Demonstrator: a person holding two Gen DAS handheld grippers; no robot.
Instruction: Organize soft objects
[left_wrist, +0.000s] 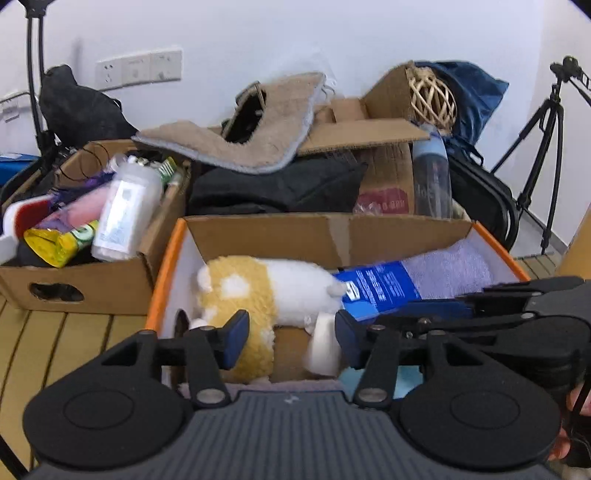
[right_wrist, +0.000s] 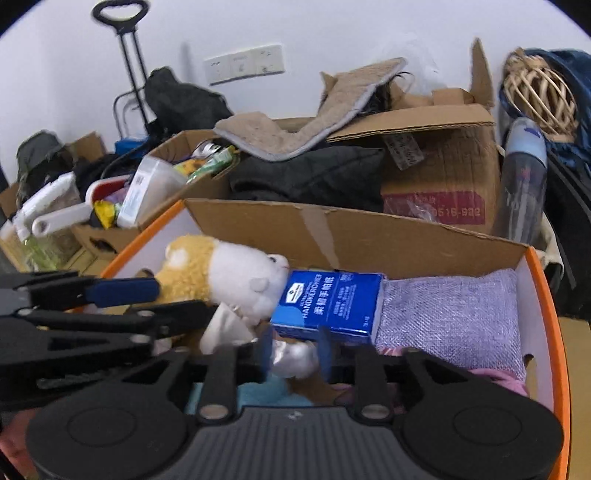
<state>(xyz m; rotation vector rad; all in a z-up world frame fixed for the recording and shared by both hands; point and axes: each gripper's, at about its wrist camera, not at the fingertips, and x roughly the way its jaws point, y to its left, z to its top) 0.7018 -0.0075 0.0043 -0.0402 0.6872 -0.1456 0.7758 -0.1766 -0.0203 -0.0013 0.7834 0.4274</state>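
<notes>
An orange-rimmed box (left_wrist: 166, 266) holds a yellow and white plush toy (left_wrist: 280, 288) (right_wrist: 229, 273), a blue tissue pack (left_wrist: 376, 291) (right_wrist: 332, 302) and a lilac towel (left_wrist: 450, 269) (right_wrist: 450, 306). My left gripper (left_wrist: 291, 341) hangs open over the box's near end, above the plush's yellow side. A small blurred white soft thing (left_wrist: 323, 347) (right_wrist: 291, 356) lies by its right finger. My right gripper (right_wrist: 294, 352) is open with that white thing between its fingers; I see no firm pinch. A light blue cloth (right_wrist: 258, 395) and a pink cloth (right_wrist: 506, 376) lie underneath.
A cardboard box of bottles and packets (left_wrist: 110, 280) stands to the left. Behind are a black cushion (left_wrist: 280, 184), a beige mat (left_wrist: 258, 136), a dark bottle (left_wrist: 432, 173), a wicker ball (left_wrist: 432, 99) and a tripod (left_wrist: 546, 147). The floor is wooden slats (left_wrist: 55, 339).
</notes>
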